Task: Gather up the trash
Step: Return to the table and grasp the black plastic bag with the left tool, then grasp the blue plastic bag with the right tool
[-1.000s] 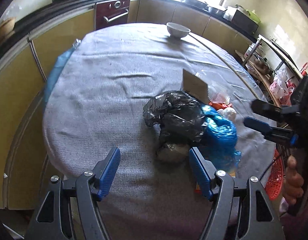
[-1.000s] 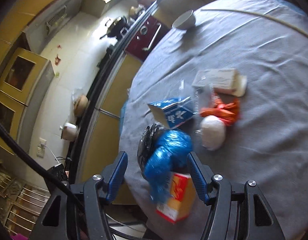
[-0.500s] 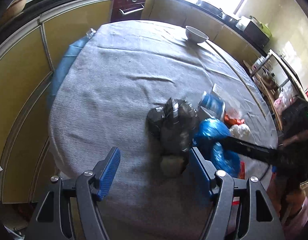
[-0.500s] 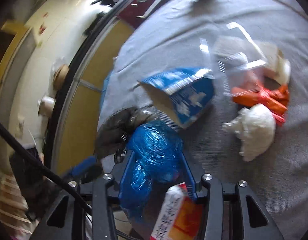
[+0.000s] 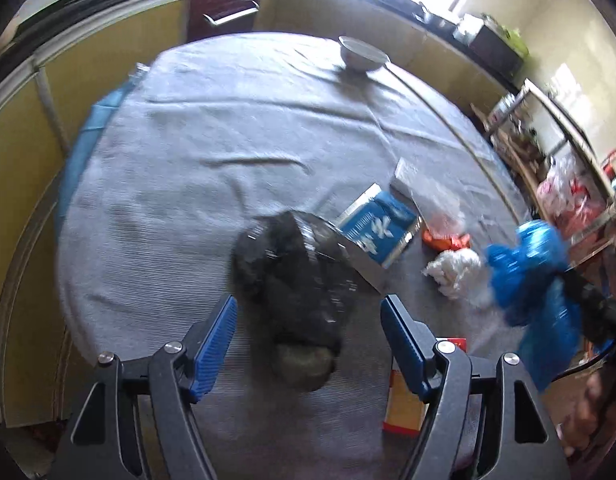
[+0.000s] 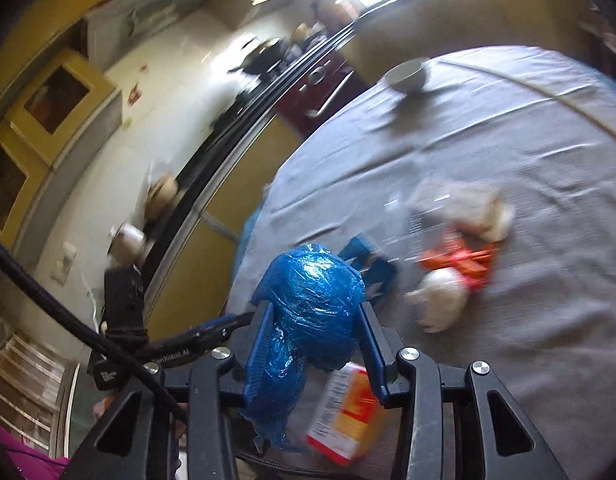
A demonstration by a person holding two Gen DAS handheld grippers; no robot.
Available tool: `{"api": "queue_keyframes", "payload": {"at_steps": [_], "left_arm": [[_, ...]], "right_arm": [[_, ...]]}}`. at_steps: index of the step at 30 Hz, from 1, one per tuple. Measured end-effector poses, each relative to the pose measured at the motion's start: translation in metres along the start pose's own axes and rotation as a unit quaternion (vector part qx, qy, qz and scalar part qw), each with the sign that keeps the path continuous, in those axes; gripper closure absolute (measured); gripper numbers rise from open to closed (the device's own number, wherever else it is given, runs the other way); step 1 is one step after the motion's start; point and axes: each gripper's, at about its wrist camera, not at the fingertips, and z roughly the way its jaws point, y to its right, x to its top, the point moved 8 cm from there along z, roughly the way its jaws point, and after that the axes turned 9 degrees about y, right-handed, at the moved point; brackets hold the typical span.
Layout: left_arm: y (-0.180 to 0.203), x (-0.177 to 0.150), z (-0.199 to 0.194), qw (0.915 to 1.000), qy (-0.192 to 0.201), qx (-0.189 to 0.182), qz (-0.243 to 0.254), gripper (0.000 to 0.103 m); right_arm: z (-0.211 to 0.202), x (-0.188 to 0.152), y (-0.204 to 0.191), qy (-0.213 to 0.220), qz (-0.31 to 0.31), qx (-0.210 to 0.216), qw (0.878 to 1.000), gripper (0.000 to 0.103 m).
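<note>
My right gripper [image 6: 316, 312] is shut on a crumpled blue plastic bag [image 6: 312, 300] and holds it above the table; the bag [image 5: 528, 264] hangs at the right of the left wrist view. My left gripper [image 5: 308, 304] is open, its jaws opening a little, and a black plastic bag [image 5: 291, 272] lies between and just beyond its fingertips, untouched. On the grey tablecloth [image 5: 187, 200] lie a blue-and-white carton [image 5: 380, 228], an orange wrapper [image 5: 444, 240], a white paper wad [image 5: 452, 268], a clear plastic packet [image 5: 420, 184] and a red-and-yellow box [image 5: 404, 404].
A white bowl [image 5: 362, 54] stands at the far edge of the round table. Yellow cabinets and an oven [image 5: 223, 8] run along the wall behind. A cluttered shelf [image 5: 548, 152] stands to the right. The table's left half is bare cloth.
My right gripper shut on the blue bag and lifted it off the table, away from the black bag. My left gripper moved forward, closer to the black bag.
</note>
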Motion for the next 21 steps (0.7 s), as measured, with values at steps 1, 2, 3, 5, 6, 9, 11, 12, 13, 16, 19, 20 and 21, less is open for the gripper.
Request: {"api": "queue_keyframes", "payload": {"at_steps": [1,2,3,5,6,9,11,12,13,16,19,20,21], "left_arm": [[0.001,-0.002,0.006,1.0,-0.004,0.002,0.004,0.029],[0.001,-0.006,0.013,0.9999,-0.011,0.01,0.007,0.029],[-0.001,-0.009,0.021,0.9996,-0.017,0.021,0.007,0.029],[-0.007,-0.015,0.033,0.999,-0.027,0.035,-0.002,0.031],[-0.01,-0.018,0.037,0.9989,-0.031,0.034,-0.008,0.048],[-0.013,-0.024,0.041,0.9985,-0.043,0.026,-0.022,0.066],[-0.013,-0.022,0.033,0.9987,-0.027,0.038,-0.019,0.068],[-0.013,-0.02,0.028,0.9988,-0.018,0.042,-0.018,0.069],[-0.012,-0.019,0.022,0.9988,-0.009,0.045,-0.016,0.069],[0.0,-0.014,-0.002,0.9989,0.015,0.044,-0.008,0.069],[0.017,-0.009,-0.027,0.9985,0.04,0.038,0.005,0.069],[0.026,-0.007,-0.037,0.9981,0.05,0.034,0.013,0.069],[0.031,-0.005,-0.041,0.9977,0.056,0.033,0.019,0.069]], "right_arm": [[-0.01,0.003,0.012,0.01,0.008,-0.013,1.0,0.058],[-0.017,0.004,0.021,0.015,0.015,-0.021,1.0,0.058],[-0.024,0.004,0.031,0.02,0.025,-0.03,0.999,0.058],[-0.039,0.004,0.052,0.029,0.041,-0.05,0.997,0.058],[-0.045,0.004,0.06,0.031,0.046,-0.059,0.997,0.058],[-0.062,-0.003,0.083,0.034,0.065,-0.079,0.994,0.058],[-0.068,-0.007,0.094,0.034,0.078,-0.083,0.993,0.058],[-0.07,-0.009,0.098,0.035,0.081,-0.085,0.993,0.058],[-0.072,-0.01,0.101,0.035,0.082,-0.085,0.992,0.058],[-0.075,-0.012,0.101,0.04,0.074,-0.085,0.993,0.058],[-0.077,-0.011,0.094,0.047,0.056,-0.083,0.994,0.058],[-0.079,-0.011,0.092,0.052,0.049,-0.083,0.994,0.058],[-0.081,-0.011,0.089,0.056,0.042,-0.083,0.994,0.058]]}}
